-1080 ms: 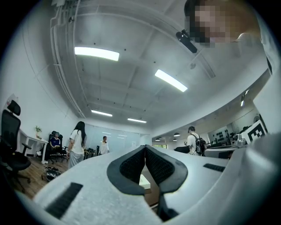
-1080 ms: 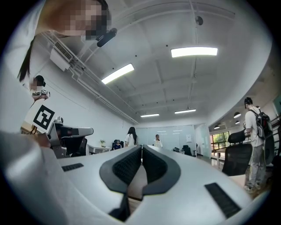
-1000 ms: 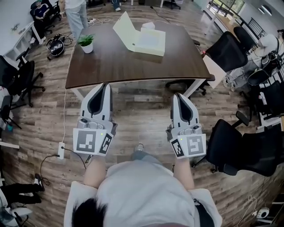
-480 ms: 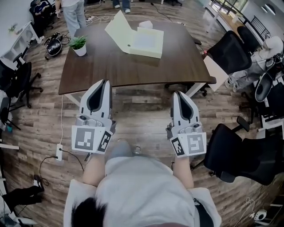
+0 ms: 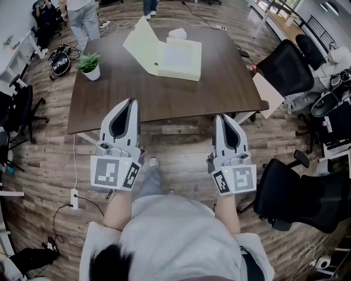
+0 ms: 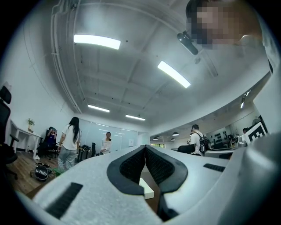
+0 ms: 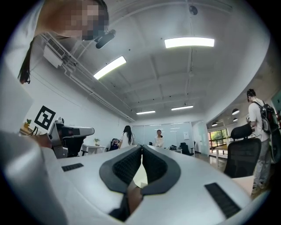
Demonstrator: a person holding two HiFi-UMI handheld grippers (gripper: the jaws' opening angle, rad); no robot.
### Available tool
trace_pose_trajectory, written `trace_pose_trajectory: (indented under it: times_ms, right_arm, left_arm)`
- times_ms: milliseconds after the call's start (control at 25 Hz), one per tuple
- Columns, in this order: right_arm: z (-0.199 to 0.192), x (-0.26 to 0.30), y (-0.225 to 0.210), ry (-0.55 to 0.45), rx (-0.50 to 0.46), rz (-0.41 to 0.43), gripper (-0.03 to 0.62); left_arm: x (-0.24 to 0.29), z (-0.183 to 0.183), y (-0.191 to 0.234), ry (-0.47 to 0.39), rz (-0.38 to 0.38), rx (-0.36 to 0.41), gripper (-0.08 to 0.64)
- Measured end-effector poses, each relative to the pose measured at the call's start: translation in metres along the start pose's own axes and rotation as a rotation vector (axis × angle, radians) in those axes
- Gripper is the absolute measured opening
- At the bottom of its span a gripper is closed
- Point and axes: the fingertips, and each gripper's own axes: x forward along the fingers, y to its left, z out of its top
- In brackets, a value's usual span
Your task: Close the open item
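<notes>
A pale yellow box (image 5: 164,52) lies open on the far middle of the dark wooden table (image 5: 126,96), its lid raised to the left. My left gripper (image 5: 131,102) is shut and empty, its tips over the table's near edge. My right gripper (image 5: 221,117) is likewise shut and empty, just short of that edge. In the left gripper view the left gripper (image 6: 145,147) has its pads pressed together, with a sliver of the box (image 6: 147,186) seen behind them. In the right gripper view the right gripper (image 7: 142,146) is also shut, and a bit of the box (image 7: 139,176) shows beyond.
A small potted plant (image 5: 88,66) stands at the table's left end and a white object (image 5: 177,34) behind the box. Black office chairs (image 5: 282,66) stand to the right, another chair (image 5: 307,192) near my right side. A person (image 5: 82,16) stands beyond the table. A power strip (image 5: 74,198) lies on the floor.
The table and box have come closer and lower in the head view as the person walks toward them. Both grippers stay shut and level.
</notes>
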Motion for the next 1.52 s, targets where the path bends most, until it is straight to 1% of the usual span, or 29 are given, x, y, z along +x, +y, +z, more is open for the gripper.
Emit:
trace_pose_trajectory:
  times_ms: [480, 680, 920, 1160, 1320, 1520]
  right_arm:
    - [-0.016, 0.137, -0.013, -0.015, -0.005, -0.052, 0.014]
    - [-0.023, 0.180, -0.013, -0.018, -0.007, -0.073, 0.014]
    - [-0.029, 0.219, -0.011, -0.020, -0.012, -0.089, 0.014]
    - [-0.044, 0.243, -0.023, 0.012, -0.010, -0.112, 0.014]
    - [-0.057, 0.253, -0.029, 0.049, -0.008, -0.120, 0.014]
    - [-0.075, 0.268, -0.040, 0.086, 0.021, -0.112, 0.014]
  left_arm:
    - [0.112, -0.018, 0.093, -0.011, -0.061, 0.008, 0.009]
    - [0.144, -0.025, 0.126, -0.008, -0.082, 0.013, 0.009]
    - [0.170, -0.033, 0.165, -0.006, -0.094, 0.008, 0.009]
    - [0.192, -0.057, 0.189, 0.037, -0.085, -0.006, 0.009]
    - [0.207, -0.078, 0.198, 0.085, -0.074, -0.023, 0.009]
    - [0.226, -0.107, 0.208, 0.150, -0.049, -0.051, 0.009]
